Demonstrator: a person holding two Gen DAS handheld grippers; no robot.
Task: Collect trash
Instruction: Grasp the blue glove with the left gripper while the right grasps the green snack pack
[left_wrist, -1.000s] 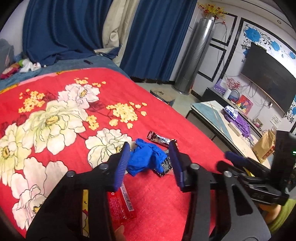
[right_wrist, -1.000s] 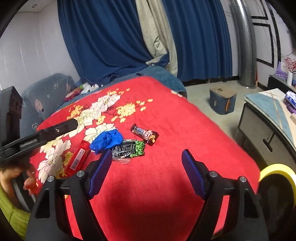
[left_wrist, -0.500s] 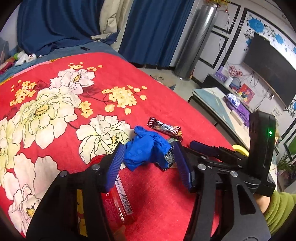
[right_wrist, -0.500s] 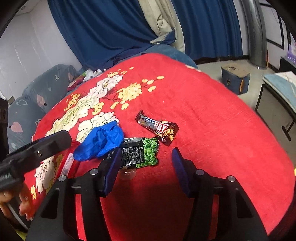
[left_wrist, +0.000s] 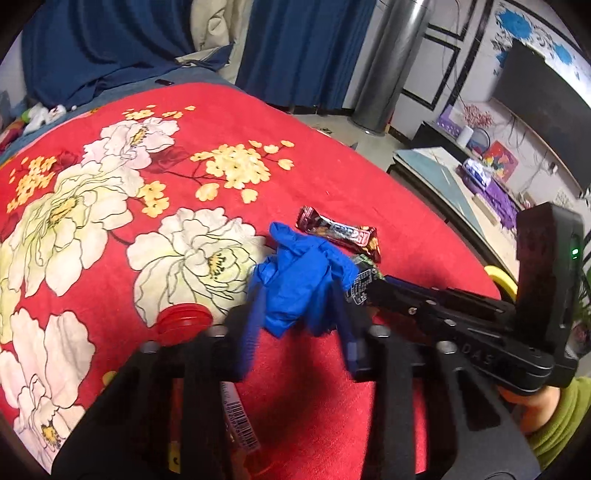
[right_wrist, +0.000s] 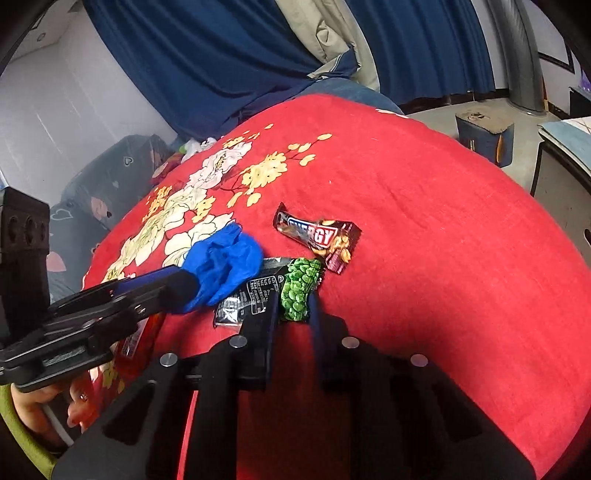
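A crumpled blue glove (left_wrist: 299, 280) lies on the red flowered blanket (left_wrist: 332, 177). My left gripper (left_wrist: 295, 317) is closing around it, its jaws touching both sides; it also shows in the right wrist view (right_wrist: 173, 288) against the glove (right_wrist: 225, 262). My right gripper (right_wrist: 293, 306) is closing on the near end of a green and black snack packet (right_wrist: 295, 288). A brown energy bar wrapper (right_wrist: 317, 236) lies just beyond. A red bottle (left_wrist: 184, 317) lies under my left gripper.
The blanket's right edge drops to the floor, where a low table (left_wrist: 436, 173) and a small blue box (right_wrist: 484, 136) stand. A yellow tape roll (left_wrist: 498, 277) shows behind the right gripper. Blue curtains (right_wrist: 221, 55) hang at the back.
Both grippers moved forward and down onto the trash pile and narrowed. The left now brackets the blue glove, the right the green packet.
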